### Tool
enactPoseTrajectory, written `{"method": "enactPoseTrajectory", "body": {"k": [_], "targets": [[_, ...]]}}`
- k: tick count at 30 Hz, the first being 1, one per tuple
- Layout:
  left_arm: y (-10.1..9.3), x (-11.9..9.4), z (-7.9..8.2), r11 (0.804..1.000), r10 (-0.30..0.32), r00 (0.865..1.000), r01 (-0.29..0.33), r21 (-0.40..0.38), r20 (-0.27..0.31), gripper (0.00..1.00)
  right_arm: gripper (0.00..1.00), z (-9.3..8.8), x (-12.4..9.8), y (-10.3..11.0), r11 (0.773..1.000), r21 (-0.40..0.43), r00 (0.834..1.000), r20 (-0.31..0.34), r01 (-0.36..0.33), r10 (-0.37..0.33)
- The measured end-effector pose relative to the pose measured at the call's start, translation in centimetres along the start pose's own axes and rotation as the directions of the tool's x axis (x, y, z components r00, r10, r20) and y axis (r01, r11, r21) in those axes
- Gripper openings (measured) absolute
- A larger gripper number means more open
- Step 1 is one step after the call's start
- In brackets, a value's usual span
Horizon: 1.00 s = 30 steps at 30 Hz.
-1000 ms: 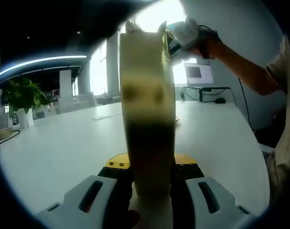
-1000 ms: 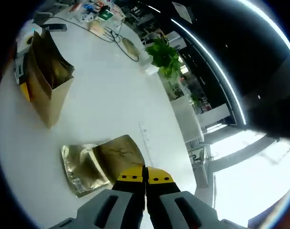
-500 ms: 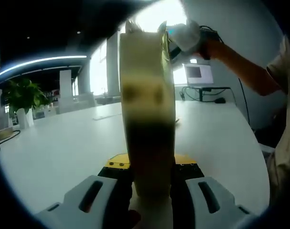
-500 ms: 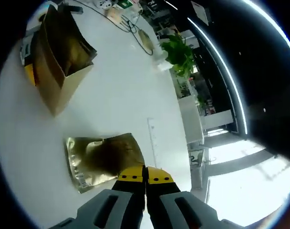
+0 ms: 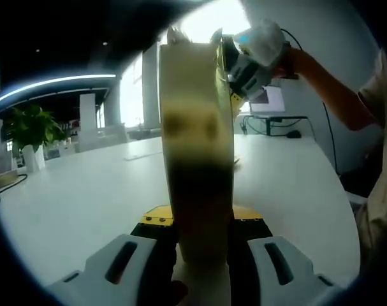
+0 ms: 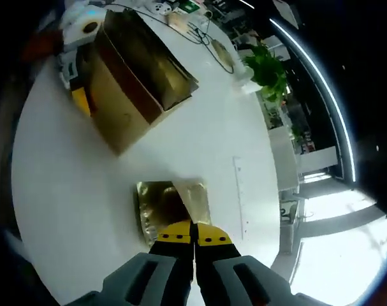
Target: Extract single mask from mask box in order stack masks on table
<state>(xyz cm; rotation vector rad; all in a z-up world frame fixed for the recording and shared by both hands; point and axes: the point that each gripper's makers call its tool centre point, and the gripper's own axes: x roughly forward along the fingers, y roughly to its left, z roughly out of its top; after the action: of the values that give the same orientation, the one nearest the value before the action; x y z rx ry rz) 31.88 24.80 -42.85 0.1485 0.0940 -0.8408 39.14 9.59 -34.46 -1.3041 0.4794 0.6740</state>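
- Since a second ago the right tongs [image 5: 234,76] have come closer to the open top of the box [image 5: 196,146], which now sits nearer in the right gripper view.
- Box [image 6: 132,83] stands upright on the worktop [image 6: 199,121], clamped low between the left tongs [image 5: 199,245].
- Right tongs [image 6: 193,239] are closed, empty by the look of it.
- One gold pouch [image 6: 171,204] lies flat just ahead of them.
- Pouches look light, thin, slick and floppy; a corner pinch seems best.
- Thin card walls could buckle or tip.
- Bare worktop lies all round; clutter and a plant [image 6: 266,70] sit far off.
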Motion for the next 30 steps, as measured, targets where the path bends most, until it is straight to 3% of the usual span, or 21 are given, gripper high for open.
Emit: {"method": "enactPoseTrajectory", "body": {"k": [11, 18, 30], "targets": [[0.2, 0.0, -0.1, 1.0, 0.001, 1.0, -0.001, 0.0, 0.0, 0.21, 0.0, 0.3, 0.2, 2.1, 0.997, 0.027, 0.997, 0.051, -0.067, 0.066], [0.2, 0.0, -0.1, 1.0, 0.001, 1.0, -0.001, 0.0, 0.0, 0.21, 0.0, 0.1, 0.7, 3.5, 0.997, -0.01, 0.995, 0.066, -0.079, 0.08], [0.1, 0.0, -0.1, 1.0, 0.001, 1.0, -0.001, 0.001, 0.0, 0.21, 0.0, -0.5, 2.4, 6.9, 0.987, 0.106, 0.988, 0.104, -0.124, 0.113]]}}
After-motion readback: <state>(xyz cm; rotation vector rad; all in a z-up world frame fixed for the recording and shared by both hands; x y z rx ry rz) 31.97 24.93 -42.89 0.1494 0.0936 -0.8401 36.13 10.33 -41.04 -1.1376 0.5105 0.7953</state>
